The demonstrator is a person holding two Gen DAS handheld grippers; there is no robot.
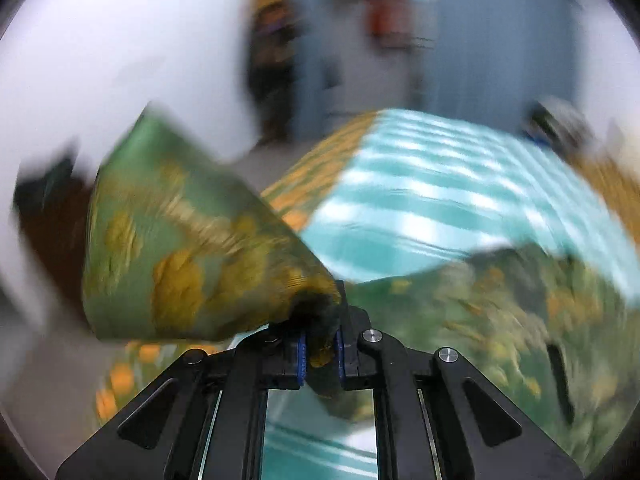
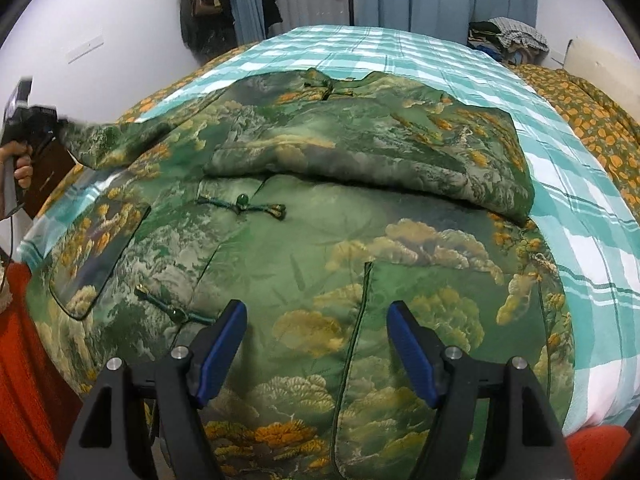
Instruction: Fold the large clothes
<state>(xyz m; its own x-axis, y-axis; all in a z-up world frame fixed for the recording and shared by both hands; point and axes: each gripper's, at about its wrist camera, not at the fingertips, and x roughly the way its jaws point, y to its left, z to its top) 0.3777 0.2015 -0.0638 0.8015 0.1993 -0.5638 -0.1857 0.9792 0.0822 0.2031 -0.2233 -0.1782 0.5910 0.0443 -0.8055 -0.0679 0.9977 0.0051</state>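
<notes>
Left wrist: hand-held gripper (image 1: 322,354) pinches brocade sleeve (image 1: 192,248).

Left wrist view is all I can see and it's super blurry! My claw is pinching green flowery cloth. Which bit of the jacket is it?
Observer: It is the sleeve of the green jacket, pulled out off the bed's side by the left claw.
Operator: What about the other sleeve?
Observer: That one is already folded across the chest.
Operator: Is the other claw holding anything?
Observer: No. The right claw is open, above the jacket's lower front.
Operator: Is the jacket done up?
Observer: Two knotted button loops show; the upper one looks fastened.
</notes>
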